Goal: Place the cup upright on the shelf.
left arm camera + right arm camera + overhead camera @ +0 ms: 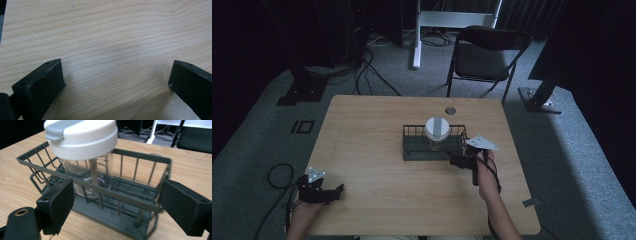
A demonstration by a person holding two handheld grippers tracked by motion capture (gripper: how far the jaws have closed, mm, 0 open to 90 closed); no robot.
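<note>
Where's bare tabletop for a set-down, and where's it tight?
Free: the table left of the wire basket, out to the left gripper, and the strip between basket and far edge. Tight: the basket's right end, where the right gripper sits close, open; the jar stands inside.

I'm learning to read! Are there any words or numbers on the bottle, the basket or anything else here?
None can be read.
The bottle: faint marks on its clear wall in the right gripper view, too blurred to read; its white lid is plain.
The wire basket: no label.
The table: bare wood grain only.
The right gripper and left gripper: plain black, jaws apart.
</note>
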